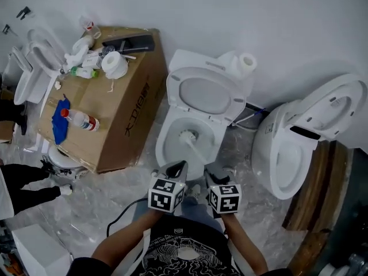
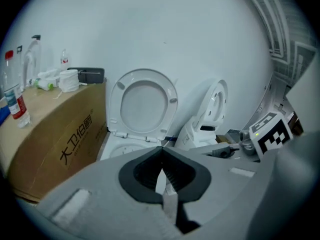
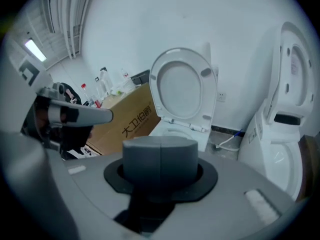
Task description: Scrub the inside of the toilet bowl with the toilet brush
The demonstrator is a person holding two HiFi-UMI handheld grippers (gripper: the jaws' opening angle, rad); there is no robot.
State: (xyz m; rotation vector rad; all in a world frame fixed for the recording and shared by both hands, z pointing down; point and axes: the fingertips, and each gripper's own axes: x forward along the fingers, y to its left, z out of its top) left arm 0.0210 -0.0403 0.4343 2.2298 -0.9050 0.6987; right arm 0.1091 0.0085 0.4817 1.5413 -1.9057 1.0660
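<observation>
A white toilet (image 1: 163, 141) stands in the middle of the head view, lid (image 1: 207, 94) raised. The toilet brush's white head (image 1: 187, 135) sits inside the bowl, and its handle slants back toward me. My left gripper (image 1: 179, 167) hangs over the bowl's near rim. In the left gripper view its jaws (image 2: 162, 151) are shut on a white strip, the brush handle (image 2: 167, 194). Just to the right, my right gripper (image 1: 214, 175) is shut, and the right gripper view shows nothing between its jaws (image 3: 160, 143). The raised lid (image 3: 182, 86) is ahead of it.
A cardboard box (image 1: 123, 117) left of the toilet carries bottles, a paper roll and a blue cloth. A second toilet (image 1: 284, 154) stands close on the right, with wooden boards (image 1: 310, 211) beyond it. Another white fixture (image 1: 31, 73) is far left. A black cable (image 1: 123, 214) lies on the floor.
</observation>
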